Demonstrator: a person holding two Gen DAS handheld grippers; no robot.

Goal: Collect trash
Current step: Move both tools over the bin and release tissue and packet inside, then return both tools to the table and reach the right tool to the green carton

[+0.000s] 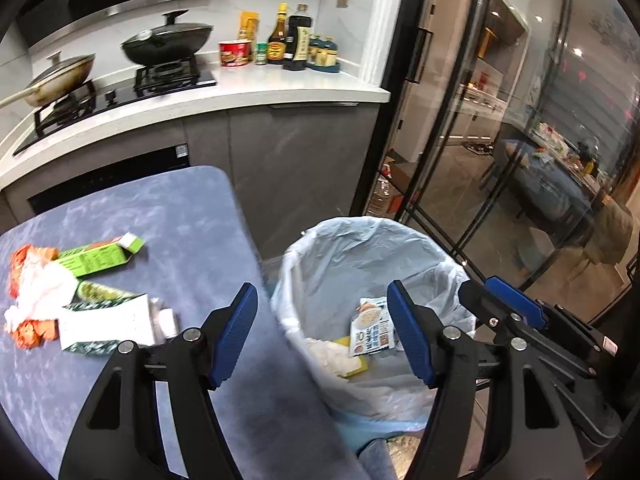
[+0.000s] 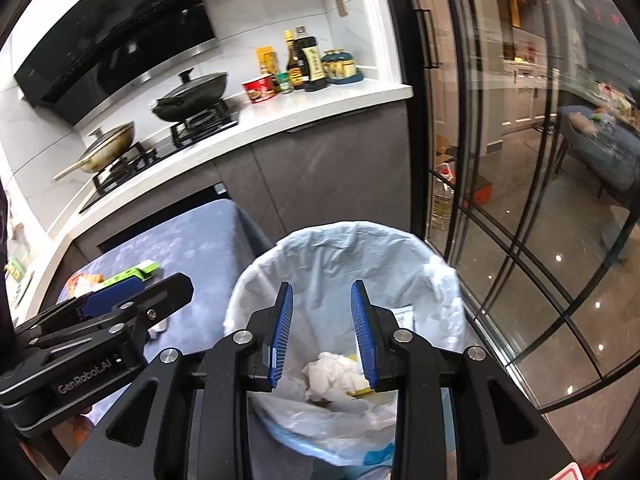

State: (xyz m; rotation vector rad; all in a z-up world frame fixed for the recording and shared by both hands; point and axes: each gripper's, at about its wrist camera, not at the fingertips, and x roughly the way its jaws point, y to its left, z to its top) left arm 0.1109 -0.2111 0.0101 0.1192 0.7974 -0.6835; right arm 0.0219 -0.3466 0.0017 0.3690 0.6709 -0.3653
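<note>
Both grippers empty over the trash bin; litter remains on the blue table.

My left gripper [image 1: 322, 332] is spread wide with nothing between the pads, straddling the table edge and the rim of the bag-lined trash bin [image 1: 320, 248]. My right gripper [image 2: 322, 332] hangs directly above the bin opening, fingers parted and holding nothing. In the bin: a crumpled white tissue [image 2: 330, 376], a yellow item partly under it, and a printed food packet [image 1: 374, 328] against the liner wall. On the blue tablecloth [image 1: 180, 216], well left of the bin, lie a green carton [image 1: 100, 256], a white-and-green box [image 1: 106, 328], an orange wrapper [image 1: 28, 264] and white tissue [image 1: 42, 292], bunched together and touching.
</note>
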